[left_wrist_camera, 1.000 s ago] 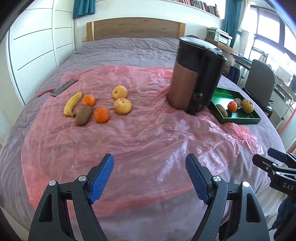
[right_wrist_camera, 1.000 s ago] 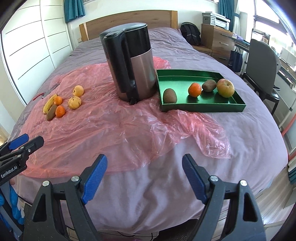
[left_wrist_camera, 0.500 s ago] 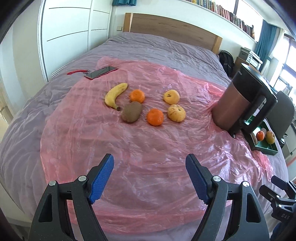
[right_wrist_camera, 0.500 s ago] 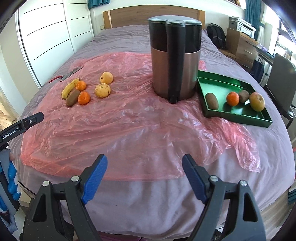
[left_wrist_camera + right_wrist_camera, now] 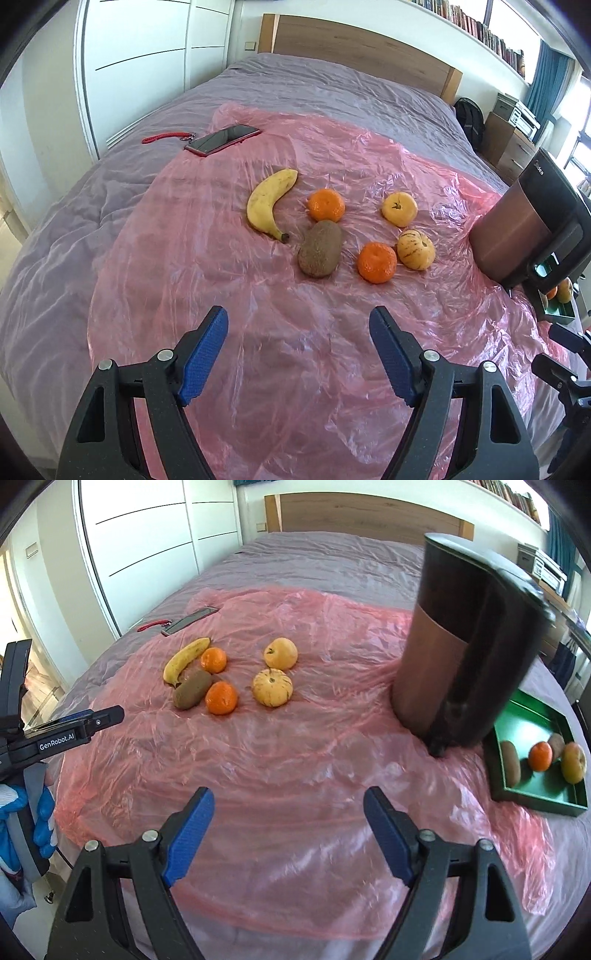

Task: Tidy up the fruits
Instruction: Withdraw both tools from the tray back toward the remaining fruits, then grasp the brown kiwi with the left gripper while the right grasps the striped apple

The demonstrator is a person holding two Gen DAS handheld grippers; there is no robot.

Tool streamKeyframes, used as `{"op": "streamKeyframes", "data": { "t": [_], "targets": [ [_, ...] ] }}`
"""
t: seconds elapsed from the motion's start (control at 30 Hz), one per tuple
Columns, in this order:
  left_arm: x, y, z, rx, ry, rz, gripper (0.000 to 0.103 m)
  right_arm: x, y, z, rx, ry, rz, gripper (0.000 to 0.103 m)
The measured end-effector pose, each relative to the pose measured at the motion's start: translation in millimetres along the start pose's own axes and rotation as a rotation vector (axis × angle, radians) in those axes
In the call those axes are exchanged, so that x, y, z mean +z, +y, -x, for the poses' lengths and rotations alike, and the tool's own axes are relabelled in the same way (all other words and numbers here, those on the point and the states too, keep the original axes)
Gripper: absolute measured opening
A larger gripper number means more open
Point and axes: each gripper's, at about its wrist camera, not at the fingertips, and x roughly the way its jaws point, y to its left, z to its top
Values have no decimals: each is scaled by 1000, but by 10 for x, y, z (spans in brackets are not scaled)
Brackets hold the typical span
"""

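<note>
On the pink plastic sheet [image 5: 229, 288] over the bed lie a banana [image 5: 267, 205], a kiwi [image 5: 320, 253], two tangerines [image 5: 326, 204] [image 5: 377, 262], a striped yellow fruit [image 5: 415, 249] and a plain yellow one [image 5: 399, 209]. My left gripper [image 5: 299, 350] hangs open and empty short of the kiwi. My right gripper [image 5: 288, 829] is open and empty too, over bare sheet. The same fruits lie far left in the right wrist view, kiwi [image 5: 192, 688] among them. A green tray [image 5: 524, 794] at the right holds a kiwi, a tangerine and other fruit.
A tall black and copper kettle [image 5: 465, 642] stands between the loose fruits and the tray. A phone [image 5: 221, 139] with a red strap lies at the sheet's far left edge. A hand in a blue glove [image 5: 22, 812] holds the left gripper's body [image 5: 62, 734].
Both grippers have swung left across the bed. The loose fruits now sit ahead of the left gripper, closer and larger; the kettle and tray have slid to the right. Jaws unchanged.
</note>
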Motion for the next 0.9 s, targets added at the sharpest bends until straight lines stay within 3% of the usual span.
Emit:
{"op": "streamKeyframes", "data": {
  "t": [0.33,0.7,0.83,0.9],
  "targets": [
    [350,-169,-632,-70,57,-147,61,594,-8,-739,50,5,14,97],
    [457,-179,-1139,-77,128,-177,49,953,-26,-1414,68,36,26,97],
    [476,-177,-1282,-81,159,-185,40,988,19,-1625,64,61,35,97],
    [477,-186,-1322,-83,165,-191,40,1001,33,-1716,64,75,35,93]
  ]
}}
